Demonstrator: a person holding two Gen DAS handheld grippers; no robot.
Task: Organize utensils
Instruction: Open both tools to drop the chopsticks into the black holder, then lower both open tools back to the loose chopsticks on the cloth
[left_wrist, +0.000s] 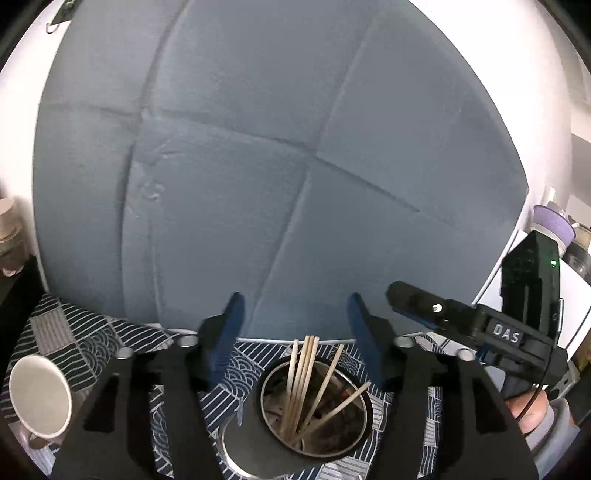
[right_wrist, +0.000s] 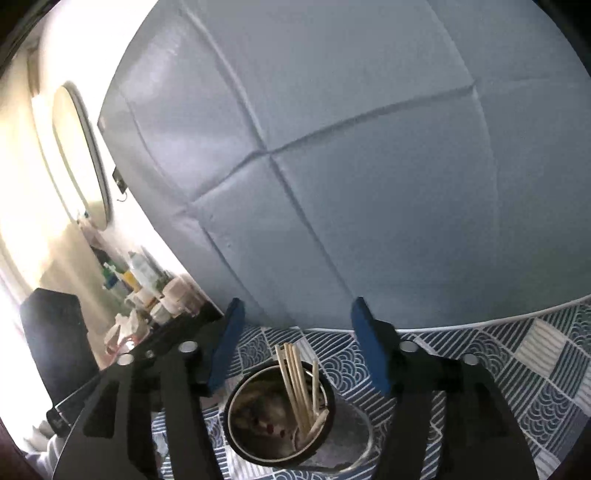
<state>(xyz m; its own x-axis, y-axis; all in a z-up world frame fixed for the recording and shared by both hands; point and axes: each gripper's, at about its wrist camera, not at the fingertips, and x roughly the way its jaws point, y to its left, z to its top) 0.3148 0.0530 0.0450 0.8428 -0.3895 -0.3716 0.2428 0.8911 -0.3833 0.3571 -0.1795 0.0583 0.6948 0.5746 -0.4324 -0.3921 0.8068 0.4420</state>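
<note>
Both the left claw (left_wrist: 295, 310) and right claw (right_wrist: 297, 314) are held wide apart, empty; just below them, the chopsticks (left_wrist: 301, 384) stand in a metal cup (left_wrist: 314, 439); light, stiff, slippery, best pinched near the tops.

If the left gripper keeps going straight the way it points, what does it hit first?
Probably the blue-grey quilted panel behind the table; the left gripper points above the chopstick holder. Depth is hard to judge.
</note>
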